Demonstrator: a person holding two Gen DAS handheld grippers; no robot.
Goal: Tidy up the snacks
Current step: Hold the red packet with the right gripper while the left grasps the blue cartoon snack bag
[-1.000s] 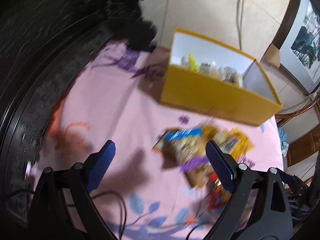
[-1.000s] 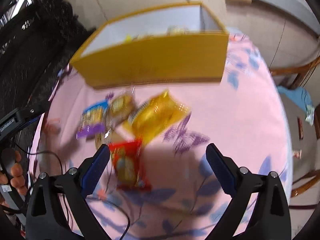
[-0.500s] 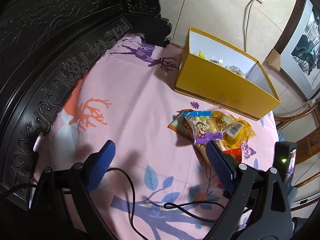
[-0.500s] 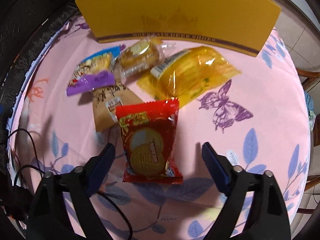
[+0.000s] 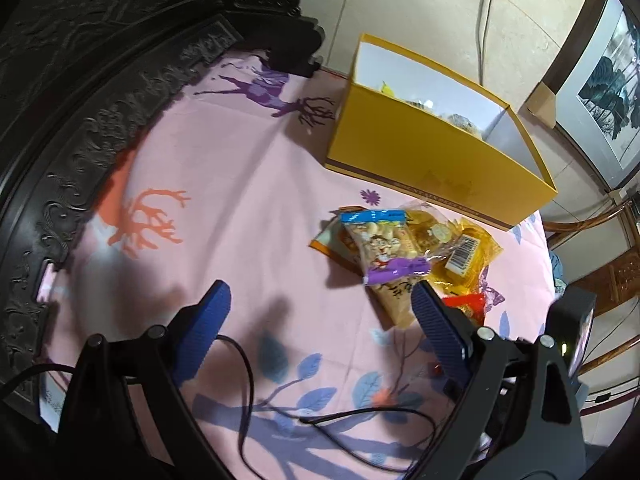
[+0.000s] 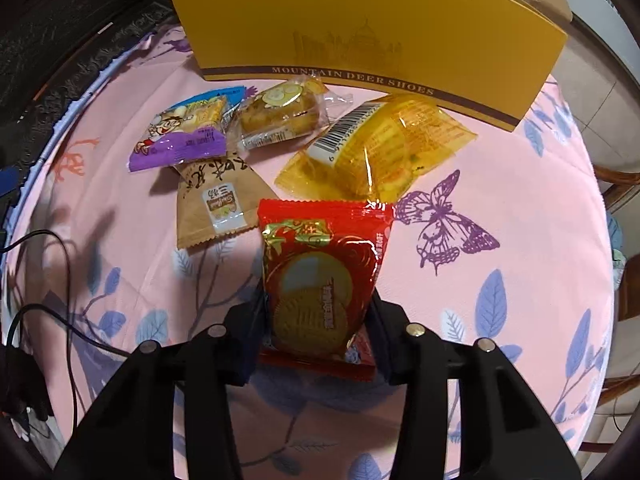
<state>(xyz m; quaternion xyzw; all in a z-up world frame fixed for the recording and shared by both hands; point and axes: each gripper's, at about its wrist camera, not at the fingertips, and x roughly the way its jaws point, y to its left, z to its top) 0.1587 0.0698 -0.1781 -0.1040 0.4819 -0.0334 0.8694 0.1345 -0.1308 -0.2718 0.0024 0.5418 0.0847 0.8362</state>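
Since you are sorting snacks into the yellow box [image 6: 372, 36], read each line against the two views.
Right gripper [image 6: 318, 320]: jaws closing around the red biscuit packet [image 6: 320, 280], low centre of frame.
Left gripper [image 5: 320, 320]: jaws wide, empty, waiting clear of the pile.
Hidden: the right jaws' pads sit behind the packet; box contents are mostly behind its wall.

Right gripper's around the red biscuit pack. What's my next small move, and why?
Probably finish the squeeze, then lift. The right gripper is closing with the red biscuit pack between its fingers, still lying on the pink cloth; the yellow box waits just beyond.
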